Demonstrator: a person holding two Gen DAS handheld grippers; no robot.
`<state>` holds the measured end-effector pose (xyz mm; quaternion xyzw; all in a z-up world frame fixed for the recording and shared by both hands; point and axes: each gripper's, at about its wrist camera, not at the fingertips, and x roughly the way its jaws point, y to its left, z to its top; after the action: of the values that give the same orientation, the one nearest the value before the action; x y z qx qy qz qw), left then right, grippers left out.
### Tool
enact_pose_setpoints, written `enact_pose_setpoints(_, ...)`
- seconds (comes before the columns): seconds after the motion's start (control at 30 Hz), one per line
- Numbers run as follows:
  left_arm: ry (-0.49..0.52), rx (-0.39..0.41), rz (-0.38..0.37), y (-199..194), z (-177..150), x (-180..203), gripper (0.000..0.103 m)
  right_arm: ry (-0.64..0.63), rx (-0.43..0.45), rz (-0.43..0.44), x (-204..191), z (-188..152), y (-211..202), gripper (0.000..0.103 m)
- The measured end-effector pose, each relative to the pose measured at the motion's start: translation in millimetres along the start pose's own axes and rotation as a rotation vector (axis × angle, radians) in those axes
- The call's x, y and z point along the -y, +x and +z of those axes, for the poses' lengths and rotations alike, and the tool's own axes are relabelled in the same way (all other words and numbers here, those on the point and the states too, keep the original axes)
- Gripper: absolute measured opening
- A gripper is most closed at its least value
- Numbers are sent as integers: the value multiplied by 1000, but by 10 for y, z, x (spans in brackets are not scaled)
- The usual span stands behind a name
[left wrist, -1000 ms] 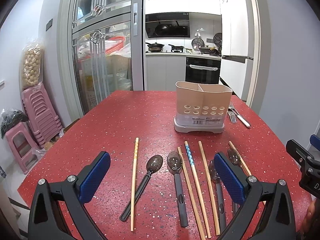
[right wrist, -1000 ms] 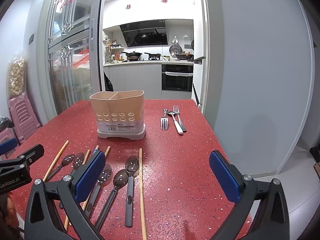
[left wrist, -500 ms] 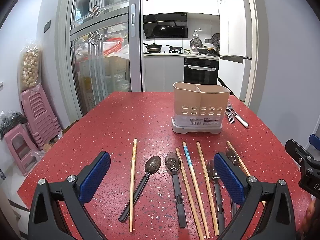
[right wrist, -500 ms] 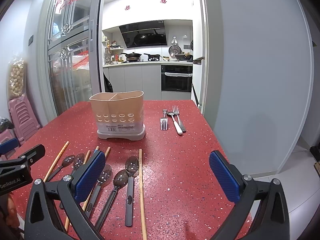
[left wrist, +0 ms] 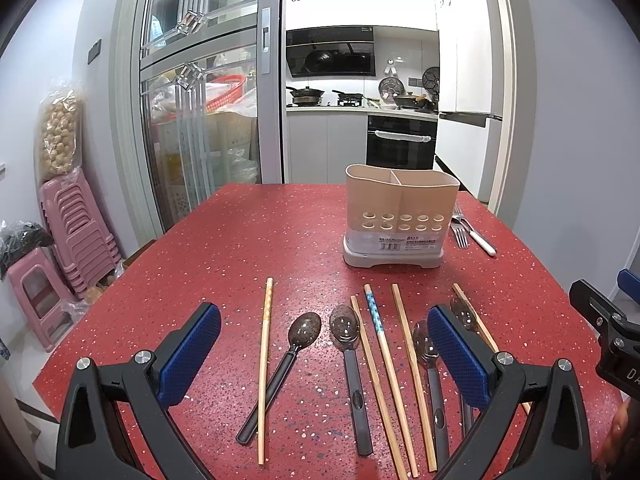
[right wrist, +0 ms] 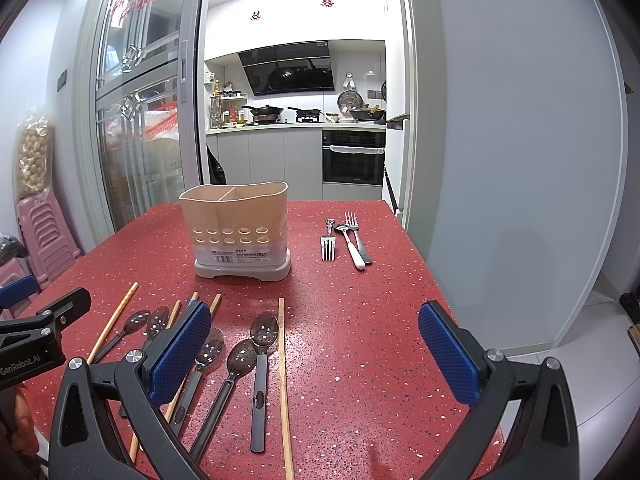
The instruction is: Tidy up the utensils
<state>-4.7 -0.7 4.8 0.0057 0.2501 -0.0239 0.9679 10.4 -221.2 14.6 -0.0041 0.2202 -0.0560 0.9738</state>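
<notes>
Grippers (left wrist: 324, 356) (right wrist: 316, 356) wide apart, nothing btwn

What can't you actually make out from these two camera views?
- Inside of the utensil holder: both views, its own walls hide the contents.
- Label print on the holder: both views, too small.
- One dark spoon: right wrist view, partly behind the gripper's blue pad.
- Lower ends of the chopsticks: left wrist view, cut off by the bottom edge.

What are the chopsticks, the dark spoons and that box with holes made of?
The chopsticks look like bamboo or wood: pale tan, matte, thin and straight. The spoons seem to be plastic: see-through smoky bowls on dull dark handles. The holder looks like matte beige plastic on a grey base, with moulded round holes.
</notes>
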Motion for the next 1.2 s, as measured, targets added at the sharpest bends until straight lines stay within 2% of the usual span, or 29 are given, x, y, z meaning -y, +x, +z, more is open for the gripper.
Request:
enact_pose_setpoints(0.87,-8,-10,-3,7,7,-38,103,-1,-2,0,-2,1,-10,103)
enact_pose_setpoints(1.2,-19,-42,4,91,-3,-92,103,1,-18,8,1,-5,24,103)
